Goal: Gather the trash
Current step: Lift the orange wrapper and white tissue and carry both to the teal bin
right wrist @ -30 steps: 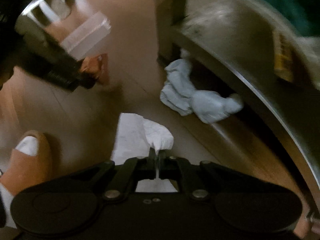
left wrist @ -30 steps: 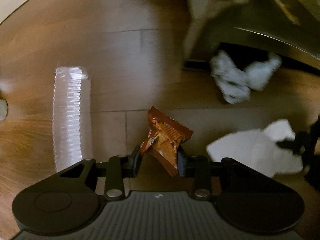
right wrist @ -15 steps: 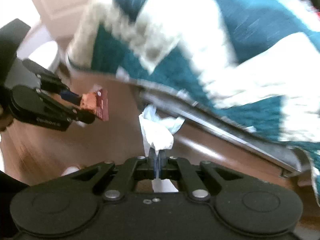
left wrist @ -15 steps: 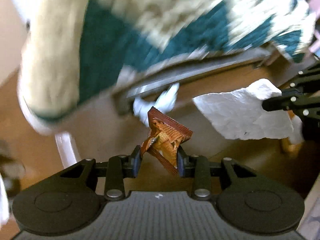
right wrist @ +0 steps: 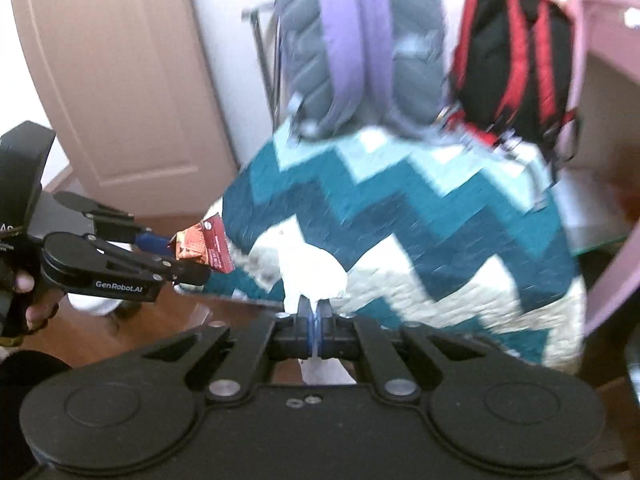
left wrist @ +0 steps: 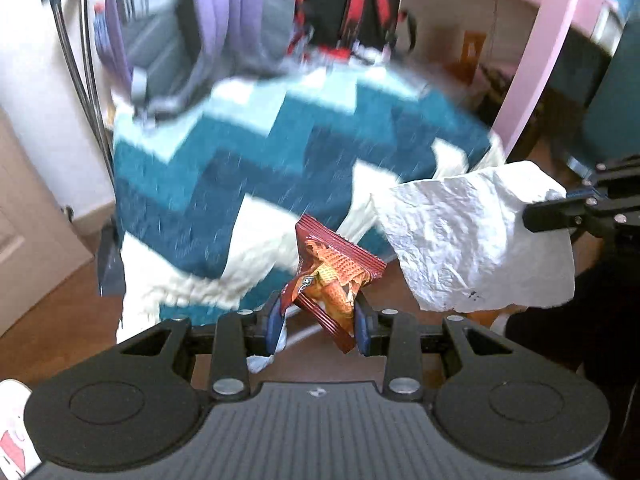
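Crinkly orange wrapper [left wrist: 334,276] clamped in the left gripper [left wrist: 316,318], lifted off the floor since a second ago, blanket [left wrist: 256,168] behind. Right view: right gripper [right wrist: 315,322] pinched on the tissue [right wrist: 312,270], also raised. No bin visible, probably elsewhere, so drop-off comes next.

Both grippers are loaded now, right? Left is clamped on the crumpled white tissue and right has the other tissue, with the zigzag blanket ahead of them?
Not quite. The left gripper is clamped on a brown-orange snack wrapper, not a tissue; the left wrist view shows it between the fingers. The right gripper does pinch the white tissue, and the zigzag blanket is ahead.
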The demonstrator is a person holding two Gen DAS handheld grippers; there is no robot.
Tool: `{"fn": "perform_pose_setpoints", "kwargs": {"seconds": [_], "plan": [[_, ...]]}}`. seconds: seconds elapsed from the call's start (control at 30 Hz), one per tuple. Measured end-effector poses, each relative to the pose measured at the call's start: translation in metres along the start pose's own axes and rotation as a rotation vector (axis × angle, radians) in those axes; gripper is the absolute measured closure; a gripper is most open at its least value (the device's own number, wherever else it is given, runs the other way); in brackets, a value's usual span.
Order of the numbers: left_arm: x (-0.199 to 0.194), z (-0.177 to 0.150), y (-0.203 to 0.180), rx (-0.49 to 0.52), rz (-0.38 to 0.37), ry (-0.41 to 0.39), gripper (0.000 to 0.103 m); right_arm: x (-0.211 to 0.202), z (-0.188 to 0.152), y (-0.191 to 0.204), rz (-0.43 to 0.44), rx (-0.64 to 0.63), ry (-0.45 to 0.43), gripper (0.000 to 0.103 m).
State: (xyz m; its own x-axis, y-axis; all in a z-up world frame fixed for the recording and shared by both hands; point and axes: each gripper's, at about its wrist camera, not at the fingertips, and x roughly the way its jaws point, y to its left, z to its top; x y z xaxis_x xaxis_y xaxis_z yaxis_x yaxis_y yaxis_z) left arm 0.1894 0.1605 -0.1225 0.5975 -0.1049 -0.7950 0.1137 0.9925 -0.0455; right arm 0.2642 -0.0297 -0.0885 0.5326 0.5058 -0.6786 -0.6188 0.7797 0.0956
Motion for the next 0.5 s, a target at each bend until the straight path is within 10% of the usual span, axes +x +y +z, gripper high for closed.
{"fn": "perform_pose_setpoints", "kwargs": {"seconds": [0.5], "plan": [[-0.13,0.103,-0.168,0.104,-0.028,-0.298,0.068,-0.205,0.024,-0.086,-0.192,-0.003,-0.305,0.101]]}}
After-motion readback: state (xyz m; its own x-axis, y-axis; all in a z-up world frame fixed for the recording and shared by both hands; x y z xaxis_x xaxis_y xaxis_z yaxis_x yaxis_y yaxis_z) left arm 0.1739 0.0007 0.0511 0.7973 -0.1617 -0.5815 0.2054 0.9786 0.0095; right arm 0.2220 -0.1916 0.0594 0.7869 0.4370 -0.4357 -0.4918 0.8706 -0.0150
